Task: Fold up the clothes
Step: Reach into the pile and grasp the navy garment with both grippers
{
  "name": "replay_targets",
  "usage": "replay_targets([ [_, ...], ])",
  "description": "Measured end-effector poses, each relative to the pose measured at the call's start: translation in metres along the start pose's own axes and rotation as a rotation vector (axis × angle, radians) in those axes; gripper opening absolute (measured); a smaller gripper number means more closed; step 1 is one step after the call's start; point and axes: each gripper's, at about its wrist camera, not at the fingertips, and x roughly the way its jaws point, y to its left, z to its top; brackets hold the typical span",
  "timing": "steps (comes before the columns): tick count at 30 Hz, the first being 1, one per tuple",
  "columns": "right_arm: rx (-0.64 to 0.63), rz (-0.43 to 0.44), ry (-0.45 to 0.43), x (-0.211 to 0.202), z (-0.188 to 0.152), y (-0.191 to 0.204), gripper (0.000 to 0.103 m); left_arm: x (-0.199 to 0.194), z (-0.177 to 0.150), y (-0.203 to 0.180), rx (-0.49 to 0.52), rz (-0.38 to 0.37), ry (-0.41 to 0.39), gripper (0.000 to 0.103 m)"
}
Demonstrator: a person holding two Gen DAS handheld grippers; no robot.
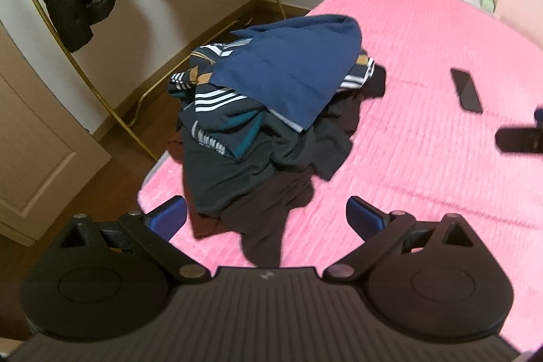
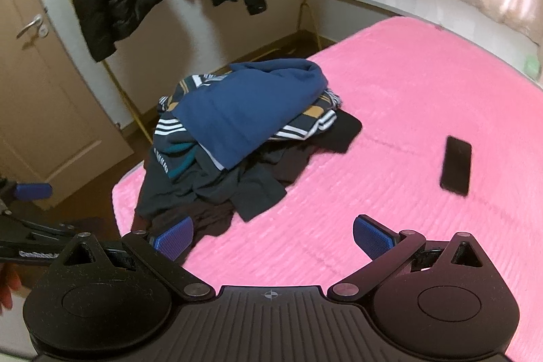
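Unfolded clothes heap (image 1: 264, 111) on pink bed (image 1: 424, 158), frame centre.
Left gripper (image 1: 266, 216) and right gripper (image 2: 273, 236) are spread wide, empty; soft, light, limp cloth is judged; the blue top (image 1: 288, 70) is best pinched at its edge.

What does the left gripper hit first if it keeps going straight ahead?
Probably the dark garment at the near edge of the clothes pile: it lies between the open left gripper fingers. Depth is unclear.

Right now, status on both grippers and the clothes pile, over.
Left gripper open, empty. Right gripper open, empty. Clothes pile unfolded on pink bed, blue garment on top. Black phone beside pile, apart.
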Motion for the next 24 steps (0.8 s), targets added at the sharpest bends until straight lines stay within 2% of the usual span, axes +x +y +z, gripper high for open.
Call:
replay_targets([
  [6,-0.031,0.038,-0.023,0.037,0.042,-0.005,0.103,0.03,0.019,0.026,0.024,-0.006,-0.008,0.101],
  [10,-0.039,0.042,-0.032,0.073,0.076,-0.002,0.103,0.075,0.06,0.043,0.149,-0.025,-0.04,0.101],
  [14,-0.03,0.03,0.002,0.131,0.11,-0.003,0.103,0.133,0.106,0.054,0.301,-0.09,-0.082,0.101],
  [16,-0.032,0.021,0.024,0.162,0.123,-0.007,0.102,0.165,0.126,0.06,0.346,-0.131,-0.091,0.101],
  [24,-0.025,-0.055,0.047,0.279,0.168,-0.043,0.102,0.278,0.191,0.088,0.306,-0.289,-0.061,0.096],
])
